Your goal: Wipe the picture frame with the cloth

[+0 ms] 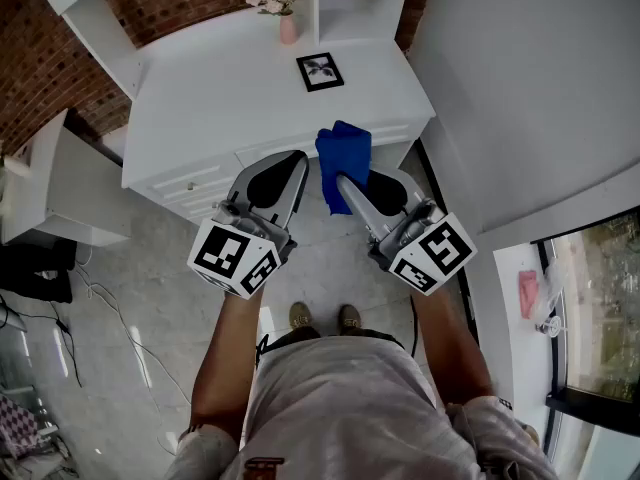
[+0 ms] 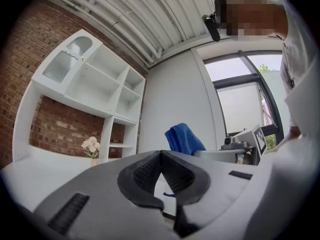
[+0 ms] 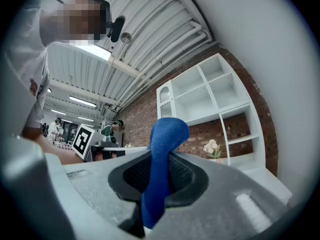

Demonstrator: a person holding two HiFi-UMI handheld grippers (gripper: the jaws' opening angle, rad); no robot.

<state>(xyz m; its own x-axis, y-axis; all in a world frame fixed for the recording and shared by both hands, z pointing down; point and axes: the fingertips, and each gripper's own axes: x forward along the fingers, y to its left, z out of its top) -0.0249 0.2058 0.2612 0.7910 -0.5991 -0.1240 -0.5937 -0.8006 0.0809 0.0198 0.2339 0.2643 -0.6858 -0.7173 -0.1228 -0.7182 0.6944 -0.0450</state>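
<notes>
currently right gripper (image 1: 339,181) fingers clamp the cloth (image 1: 346,151); left gripper (image 1: 299,158) fingers together (empty).

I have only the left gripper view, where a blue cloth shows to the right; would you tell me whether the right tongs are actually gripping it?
Observer: Yes, the right gripper view shows the right tongs shut on the blue cloth, which stands up from between them.
Operator: Thank you; where is the picture frame, which I cannot see?
Observer: The head view shows the picture frame on the white desk, near the vase of flowers.
Operator: Is the cloth touching it?
Observer: No, the cloth is short of it, at the desk's front edge.
</notes>
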